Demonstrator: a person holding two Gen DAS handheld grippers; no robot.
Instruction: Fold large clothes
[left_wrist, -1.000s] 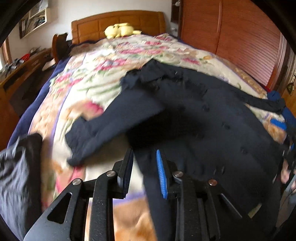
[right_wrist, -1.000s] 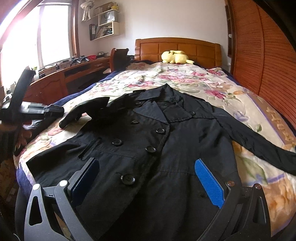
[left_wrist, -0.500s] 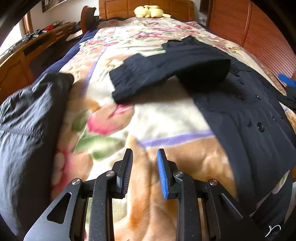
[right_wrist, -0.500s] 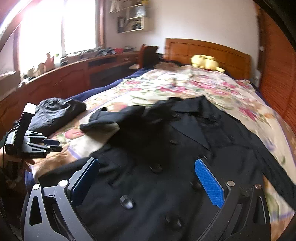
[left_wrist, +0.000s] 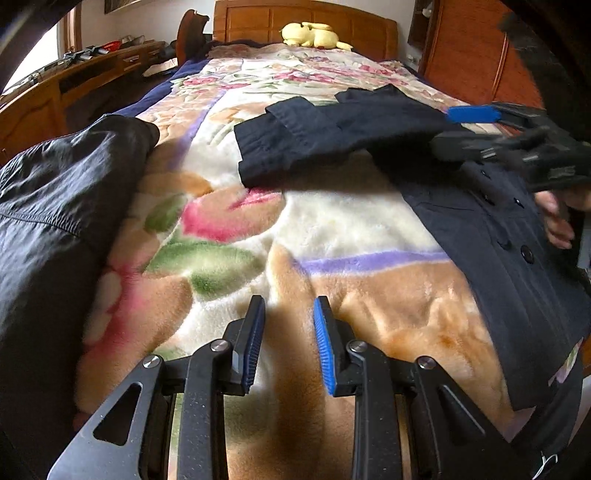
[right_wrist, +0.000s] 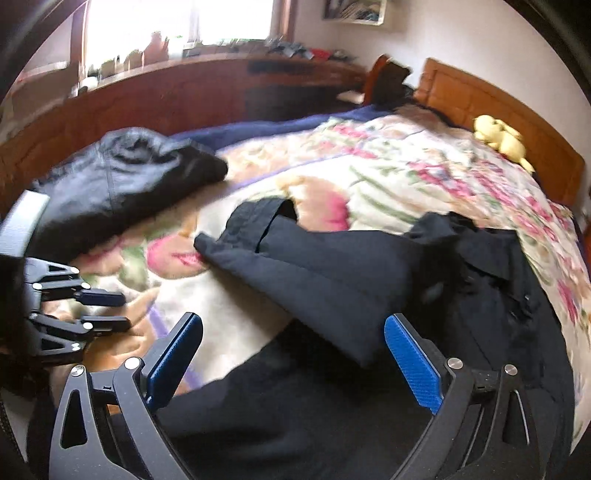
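Left wrist view: your left gripper (left_wrist: 289, 343) hovers over the floral blanket (left_wrist: 332, 236), jaws a little apart, pinching nothing. The dark coat (left_wrist: 491, 229) lies at two o'clock, its sleeve (left_wrist: 314, 144) stretching toward nine o'clock at the cuff. Right wrist view: your right gripper (right_wrist: 293, 363), spread wide and empty, sits directly over the coat (right_wrist: 369, 332), so it is nearer. The collar points toward the headboard (right_wrist: 491, 107).

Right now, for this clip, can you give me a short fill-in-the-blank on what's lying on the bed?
1. The dark coat lies on a ____-patterned blanket.
2. A ____ plush toy sits by the headboard.
3. The left hand-held gripper holds ____.
4. The coat's sleeve lies ____ the blanket.

Missing words: floral; yellow; nothing; on
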